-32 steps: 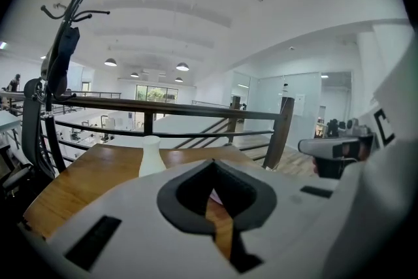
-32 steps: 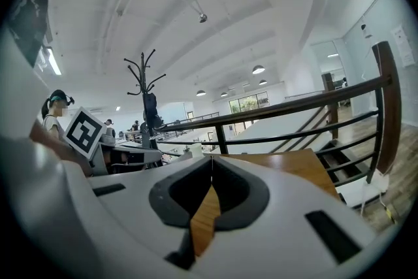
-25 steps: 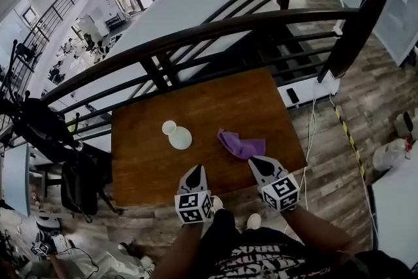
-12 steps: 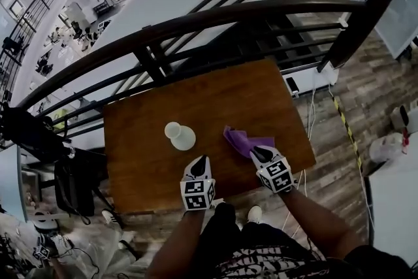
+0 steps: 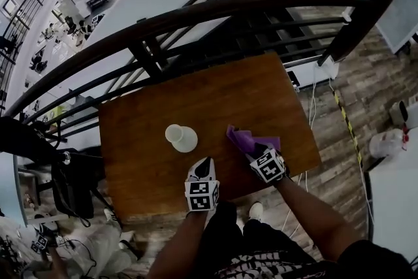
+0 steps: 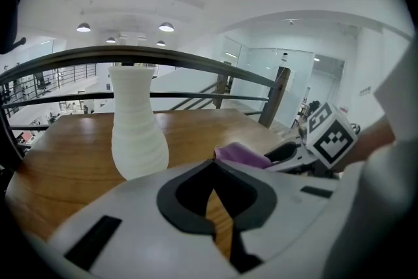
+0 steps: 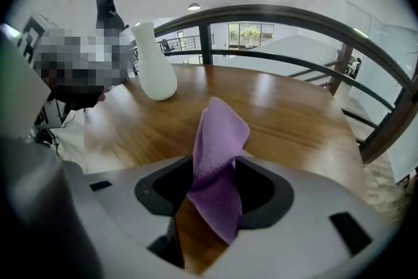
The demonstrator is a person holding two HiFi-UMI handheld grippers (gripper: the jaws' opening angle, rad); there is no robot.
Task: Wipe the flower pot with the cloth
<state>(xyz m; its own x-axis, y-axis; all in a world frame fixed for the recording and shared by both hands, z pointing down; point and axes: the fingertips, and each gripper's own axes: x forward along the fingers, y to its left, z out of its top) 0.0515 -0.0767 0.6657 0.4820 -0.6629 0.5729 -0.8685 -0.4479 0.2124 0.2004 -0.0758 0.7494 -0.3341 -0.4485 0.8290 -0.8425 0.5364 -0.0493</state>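
On the wooden table (image 5: 150, 160), left of centre: a white ribbed flower pot (image 5: 182, 138), upright, mouth open upward. Just to its right, not touching: a crumpled purple cloth (image 5: 245, 139). Behind the table, a dark metal railing (image 5: 196, 16). Lower and nearer the tabletop than a second ago: both grippers. At the left gripper (image 5: 204, 163), jaws clenched on nothing, aimed at the pot. At the right gripper (image 5: 256, 152), jaws just opening, now apart and released, with a raised fold of the cloth between them.
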